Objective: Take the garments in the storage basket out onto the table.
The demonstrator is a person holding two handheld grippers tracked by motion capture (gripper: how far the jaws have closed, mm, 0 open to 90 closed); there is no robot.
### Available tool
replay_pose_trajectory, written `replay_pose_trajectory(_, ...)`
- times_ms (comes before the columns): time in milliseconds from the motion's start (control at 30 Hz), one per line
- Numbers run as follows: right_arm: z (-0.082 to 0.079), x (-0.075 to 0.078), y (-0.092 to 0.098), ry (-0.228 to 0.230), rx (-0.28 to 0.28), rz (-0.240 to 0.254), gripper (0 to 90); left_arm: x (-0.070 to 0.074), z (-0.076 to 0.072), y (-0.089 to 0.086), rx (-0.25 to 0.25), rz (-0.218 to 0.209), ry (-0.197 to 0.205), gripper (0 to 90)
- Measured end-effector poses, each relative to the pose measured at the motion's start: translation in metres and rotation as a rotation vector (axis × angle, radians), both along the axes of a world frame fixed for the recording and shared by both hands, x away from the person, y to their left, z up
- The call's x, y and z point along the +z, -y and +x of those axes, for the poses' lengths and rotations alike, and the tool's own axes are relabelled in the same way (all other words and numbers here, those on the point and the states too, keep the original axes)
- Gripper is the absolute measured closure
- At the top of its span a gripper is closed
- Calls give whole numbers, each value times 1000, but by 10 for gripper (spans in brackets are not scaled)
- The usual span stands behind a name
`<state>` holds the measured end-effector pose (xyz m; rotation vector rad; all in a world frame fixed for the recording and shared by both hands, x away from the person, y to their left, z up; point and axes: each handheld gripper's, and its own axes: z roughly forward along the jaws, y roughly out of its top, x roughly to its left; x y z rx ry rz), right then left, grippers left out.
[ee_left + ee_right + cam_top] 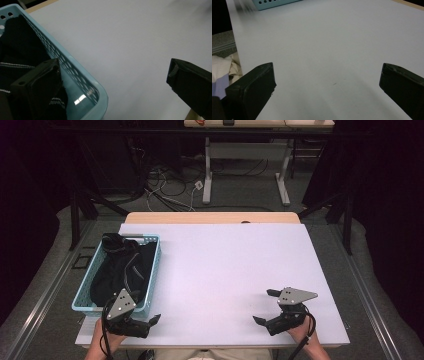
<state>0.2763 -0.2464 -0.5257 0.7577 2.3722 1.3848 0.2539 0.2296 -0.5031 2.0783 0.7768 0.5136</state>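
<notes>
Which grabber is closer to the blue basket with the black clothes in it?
The left gripper. It sits open right at the blue basket, by its near corner, one jaw over the black clothes. The right gripper, also open, is far across the white table.

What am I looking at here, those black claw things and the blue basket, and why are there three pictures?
A person sits at a white table and holds a hand-held tool in each hand. Each tool ends in two black jaws that can pinch things. The left gripper is at the near corner of a light blue basket; the right gripper is over the bare tabletop. The jaws of both stand wide apart and neither holds anything.

The high view looks down from above the person. The left gripper view and the right gripper view come from small cameras riding on the tools, looking out between their own jaws.

The basket holds dark clothes, some with thin white stripes.
</notes>
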Motion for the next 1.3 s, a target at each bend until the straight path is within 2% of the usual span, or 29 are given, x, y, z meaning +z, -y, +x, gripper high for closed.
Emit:
replay_pose_trajectory(367,0,0,0,-11,-3,-4,0,2,0,-1,10,9,0,0)
replay_pose_trajectory(500,0,0,-1,-5,-2,3,0,3,0,-1,19,8,-15,0)
replay_pose_trajectory(733,0,-1,-1,-8,-5,-5,0,9,1,-4,32,18,-3,0)
replay_pose_trajectory(1300,0,-1,-1,-5,-20,-13,0,23,11,-16,98,27,6,0)
